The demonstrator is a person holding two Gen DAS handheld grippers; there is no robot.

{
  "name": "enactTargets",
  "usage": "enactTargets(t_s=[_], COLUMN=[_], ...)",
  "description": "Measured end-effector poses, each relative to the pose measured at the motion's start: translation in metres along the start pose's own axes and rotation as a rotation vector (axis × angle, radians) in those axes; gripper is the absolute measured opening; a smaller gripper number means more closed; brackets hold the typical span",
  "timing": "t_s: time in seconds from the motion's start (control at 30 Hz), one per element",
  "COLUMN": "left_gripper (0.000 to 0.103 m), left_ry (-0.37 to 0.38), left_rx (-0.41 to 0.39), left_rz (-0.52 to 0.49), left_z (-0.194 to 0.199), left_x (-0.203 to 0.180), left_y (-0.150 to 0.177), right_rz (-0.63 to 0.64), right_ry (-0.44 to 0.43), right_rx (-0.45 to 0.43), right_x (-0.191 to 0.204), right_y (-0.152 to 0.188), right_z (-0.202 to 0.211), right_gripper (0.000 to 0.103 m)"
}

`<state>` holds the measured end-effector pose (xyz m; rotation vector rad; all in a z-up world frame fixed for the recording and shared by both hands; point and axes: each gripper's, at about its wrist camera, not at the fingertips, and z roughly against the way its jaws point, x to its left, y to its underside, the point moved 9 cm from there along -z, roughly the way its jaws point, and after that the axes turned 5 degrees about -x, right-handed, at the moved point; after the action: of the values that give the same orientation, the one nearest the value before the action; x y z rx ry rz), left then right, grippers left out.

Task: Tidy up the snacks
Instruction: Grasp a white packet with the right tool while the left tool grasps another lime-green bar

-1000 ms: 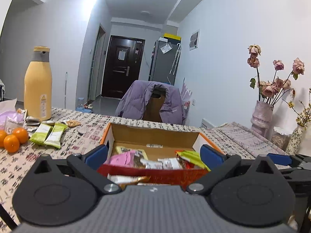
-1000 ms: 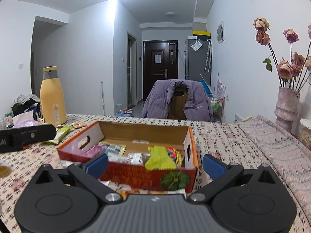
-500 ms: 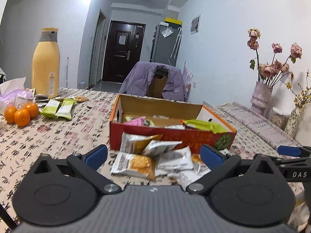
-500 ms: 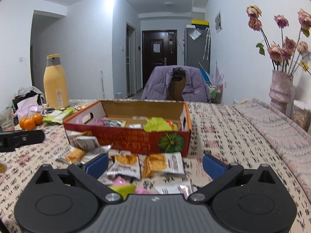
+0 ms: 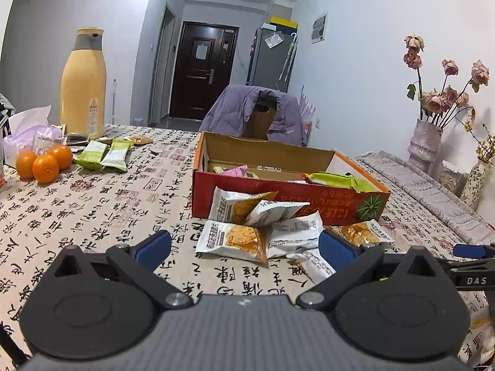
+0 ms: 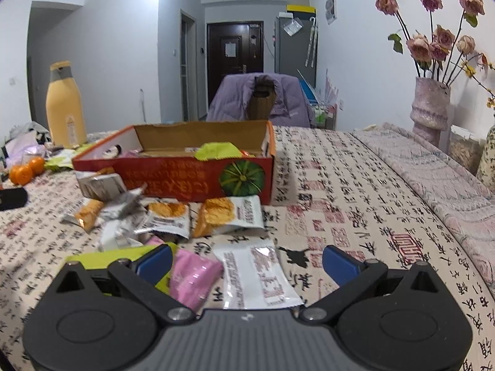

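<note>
A red cardboard box [image 5: 287, 198] [image 6: 185, 176] with a pumpkin print stands mid-table and holds several snack packets. Loose white-and-orange snack packets [image 5: 232, 238] [image 6: 229, 213] lie piled on the cloth in front of it. A pink packet [image 6: 191, 275], a white packet [image 6: 256, 275] and a green packet [image 6: 105, 259] lie nearest the right gripper. My left gripper [image 5: 244, 247] is open, low over the table, just short of the pile. My right gripper [image 6: 247, 261] is open above the pink and white packets, holding nothing.
Three oranges [image 5: 43, 162], green packets [image 5: 103, 154] and a tall yellow bottle [image 5: 83, 83] stand at the far left. A vase of dried roses [image 6: 430, 111] is at the right edge. A chair with a purple jacket [image 5: 256, 114] sits behind the table.
Both grippers have pulled back from the box and tilted down. The loose packets in front of the box, hidden a second ago, have come into view.
</note>
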<state>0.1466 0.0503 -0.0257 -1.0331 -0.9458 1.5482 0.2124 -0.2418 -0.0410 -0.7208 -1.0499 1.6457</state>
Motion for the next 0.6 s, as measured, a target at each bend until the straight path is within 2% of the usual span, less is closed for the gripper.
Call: enactTargets(t_s=[0.4, 0.6], left_gripper=[0.103, 0.103], left_ry=[0.003, 0.0], left_rx=[0.029, 0.042], left_rz=[0.0, 0.003], left_z=[-0.002, -0.004], left_x=[-0.001, -0.002], left_y=[0.007, 0.009], right_rz=[0.054, 0.063], right_ry=[0.071, 0.033], right_rx=[0.144, 0.151], right_x=[-0.017, -0.012], right_y=[0.02, 0.02], right_z=[-0.044, -0.051], right_gripper=[0.103, 0.092])
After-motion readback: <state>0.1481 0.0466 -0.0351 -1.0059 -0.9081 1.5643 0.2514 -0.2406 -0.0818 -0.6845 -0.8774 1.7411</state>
